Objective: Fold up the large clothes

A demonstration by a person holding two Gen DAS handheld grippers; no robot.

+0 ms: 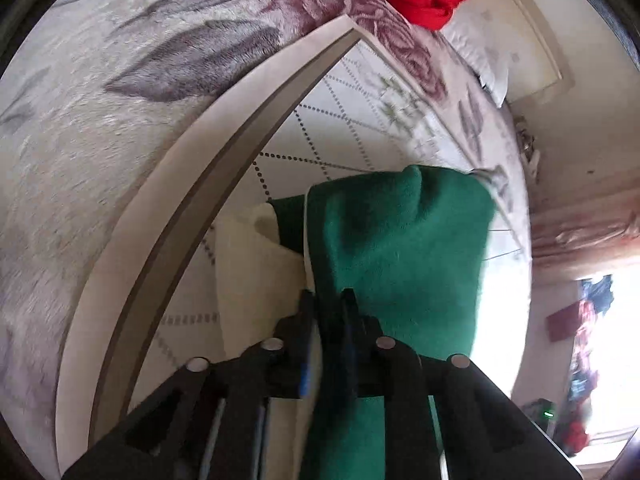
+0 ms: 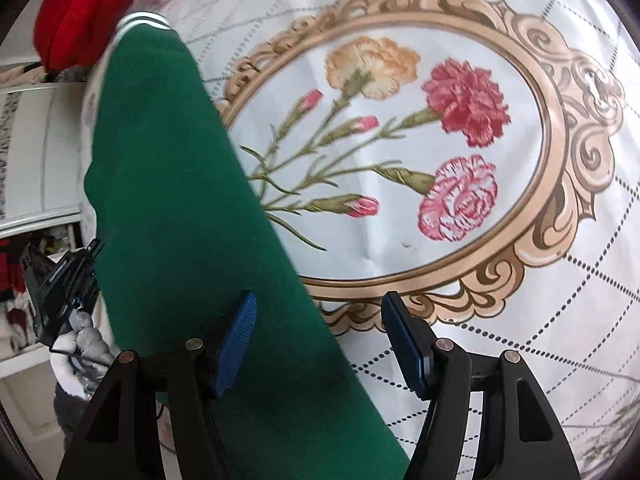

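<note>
Left wrist view: green garment (image 1: 400,248) pinched and lifted for a fold.
Left claw (image 1: 328,304) grips its edge at lower centre, raising it off the bed (image 1: 360,128); right claw (image 2: 316,320) hovers spread, empty, beside the cloth's edge.

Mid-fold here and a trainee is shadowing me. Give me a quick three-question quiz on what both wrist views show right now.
1. True or false: the left gripper is clamped on the green garment.
2. Multiple choice: the right gripper is A) shut on the green garment, B) open with nothing pinched, C) shut on the red cloth.
3. Fill in: the bundled cloth at the far end of the bed is ____ in colour.

Key:
1. True; green fabric runs between its closed fingers.
2. B; its blue pads stand well apart.
3. Red.
</note>
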